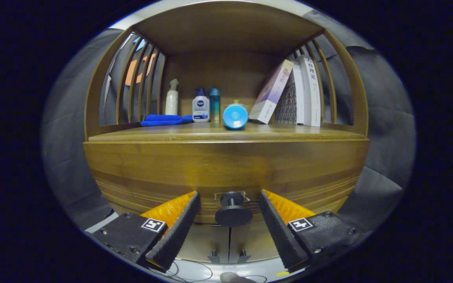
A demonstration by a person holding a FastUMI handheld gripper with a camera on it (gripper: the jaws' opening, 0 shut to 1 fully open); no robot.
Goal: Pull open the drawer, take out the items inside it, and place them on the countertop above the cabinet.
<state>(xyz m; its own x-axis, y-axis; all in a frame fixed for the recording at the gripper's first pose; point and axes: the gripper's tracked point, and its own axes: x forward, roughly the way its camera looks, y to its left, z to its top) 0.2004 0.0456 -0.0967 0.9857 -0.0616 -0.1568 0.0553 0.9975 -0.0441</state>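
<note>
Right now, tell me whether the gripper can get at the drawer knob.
Probably yes. The gripper is open, its fingers standing either side of the drawer knob without touching it. Nothing lies between them, and the drawer front looks shut, so closing on the knob seems possible.

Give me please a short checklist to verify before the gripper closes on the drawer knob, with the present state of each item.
1. Gripper fingers open wide enough for the knob: ok, there is a gap on each side.
2. Drawer knob centred between the fingers: ok, it sits about midway.
3. Fingers touching the knob: not ok yet, both stand apart from it.
4. Drawer state: shut, its front looks flush, so the pull is not yet done.
5. Free space on the countertop for the items: ok, the front strip ahead of the blue cloth, bottles and books is bare.
6. What lies inside the drawer: cannot tell.
</note>
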